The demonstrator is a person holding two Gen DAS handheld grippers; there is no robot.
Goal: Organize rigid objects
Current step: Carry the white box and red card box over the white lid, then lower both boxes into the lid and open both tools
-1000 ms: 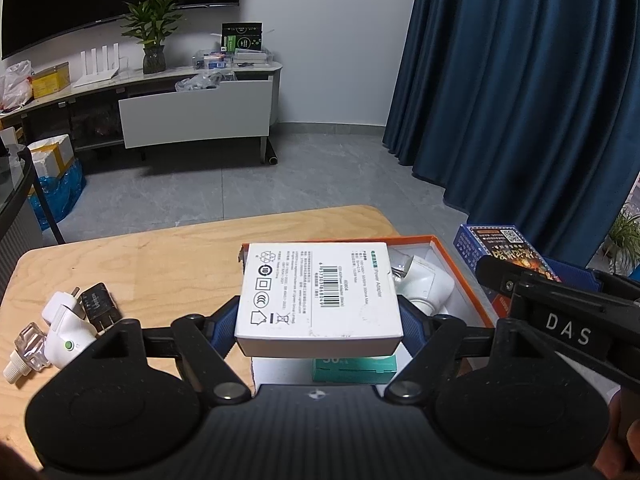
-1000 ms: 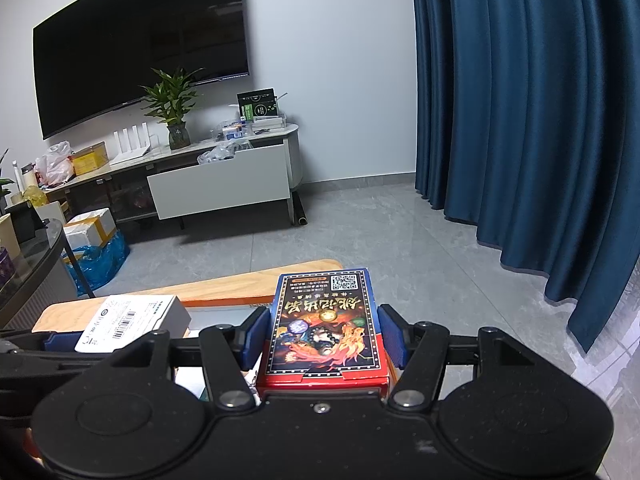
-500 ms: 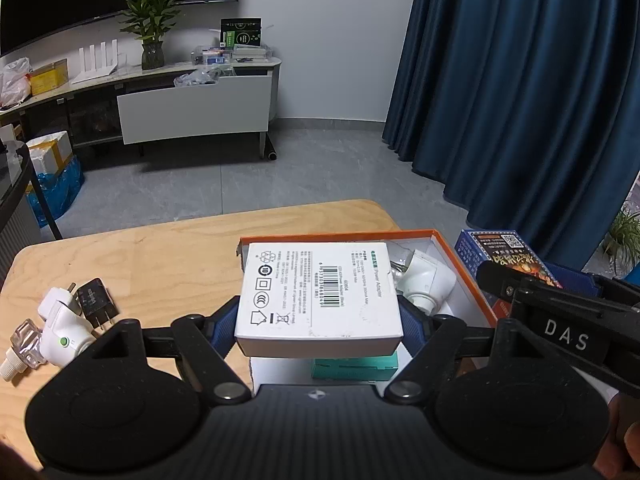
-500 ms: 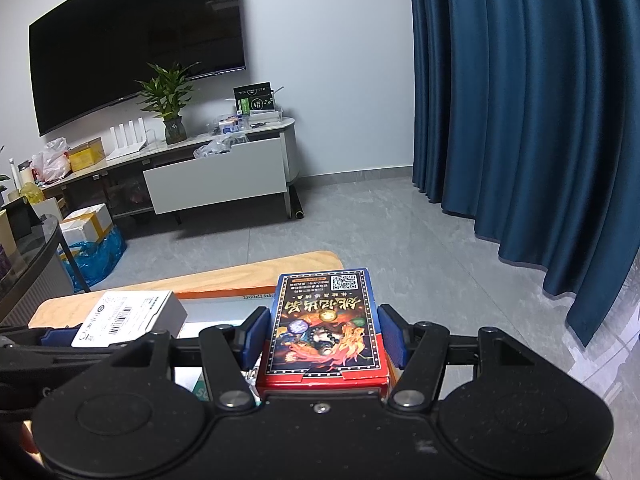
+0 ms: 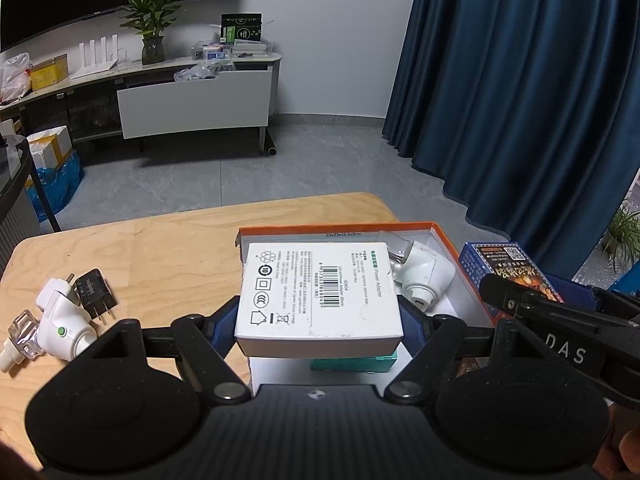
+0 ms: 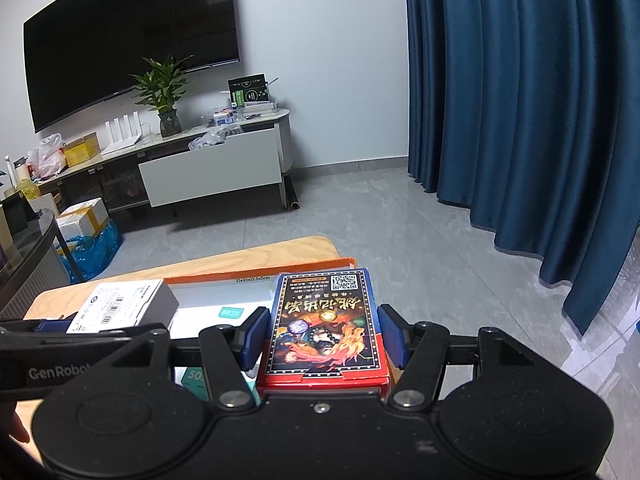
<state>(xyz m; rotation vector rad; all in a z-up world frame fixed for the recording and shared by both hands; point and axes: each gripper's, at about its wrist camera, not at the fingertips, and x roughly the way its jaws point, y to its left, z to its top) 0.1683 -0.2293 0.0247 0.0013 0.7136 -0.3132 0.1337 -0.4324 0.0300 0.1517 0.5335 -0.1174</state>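
Both tools are loaded. The left tool [image 5: 319, 320] has its blue pads [image 5: 223, 322] pressed against the sides of a white adapter box [image 5: 318, 294], pinching it flat with the barcode label facing up. That box hangs above the orange-rimmed carton [image 5: 452, 246], which sits open on the wooden counter [image 5: 160, 248] directly ahead of and below the tool. Inside the carton, just beyond the held box on its right, lies a white plug adapter [image 5: 424, 276], and a teal box [image 5: 352, 364] peeks out from underneath the held one.

The right tool [image 6: 323, 338] is clamped on a colourful card box [image 6: 326, 324] with a blue edge and a red end, its printed face up; the pads [image 6: 253, 334] touch both long sides. From this wrist view the carton's orange rim [image 6: 256, 274] runs just ahead of the held box and to its left, with the left tool and its white box off at the left edge.

Well off to the left of the left tool, loose on the counter: a white plug with a green dot [image 5: 66, 320], a black charger [image 5: 94, 290] touching it, and a clear plastic piece [image 5: 24, 330] at the near end.
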